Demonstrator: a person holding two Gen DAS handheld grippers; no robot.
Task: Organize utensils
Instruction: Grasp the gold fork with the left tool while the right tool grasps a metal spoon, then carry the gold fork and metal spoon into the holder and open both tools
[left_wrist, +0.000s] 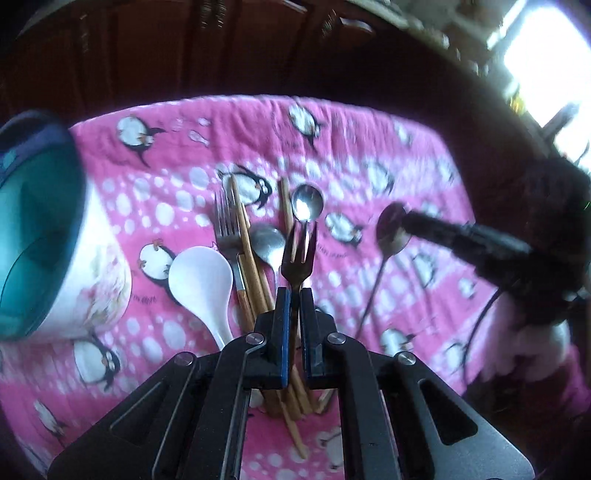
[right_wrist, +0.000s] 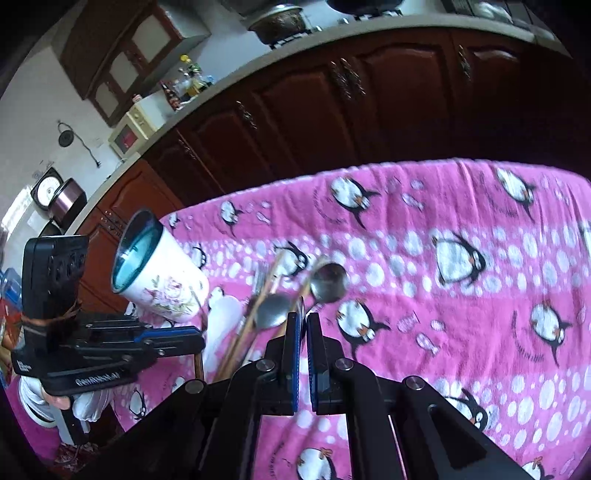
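The left gripper (left_wrist: 294, 295) has its fingers (left_wrist: 282, 332) pressed narrow on the handle of a dark fork (left_wrist: 298, 254), whose prongs stick out beyond the fingertips, above the pile of utensils. The right gripper (right_wrist: 301, 321) also has its fingers (right_wrist: 294, 354) almost together, and a thin dark edge shows between the tips; in the left wrist view its fingers reach in from the right and pinch the bowl of a dark spoon (left_wrist: 392, 230), whose long handle hangs down toward the near side.

The surface is covered with a pink cloth (left_wrist: 369, 147) printed with penguins and white dots. On it, near the middle, lies the pile: a silver fork (left_wrist: 226, 229) with a wood-coloured handle, several wooden chopsticks (left_wrist: 246, 254), a white plastic spoon (left_wrist: 202, 284) on the left, a grey metal spoon (left_wrist: 266, 242) and a shiny round spoon (left_wrist: 307, 202) at the far end. The utensils overlap one another.

To the left of the pile stands a white cup (right_wrist: 162, 273) with a flower print and a teal inside, its mouth tilted toward the cameras in both views. Beyond the far edge of the cloth are dark brown cabinets (right_wrist: 314, 107) under a light countertop.
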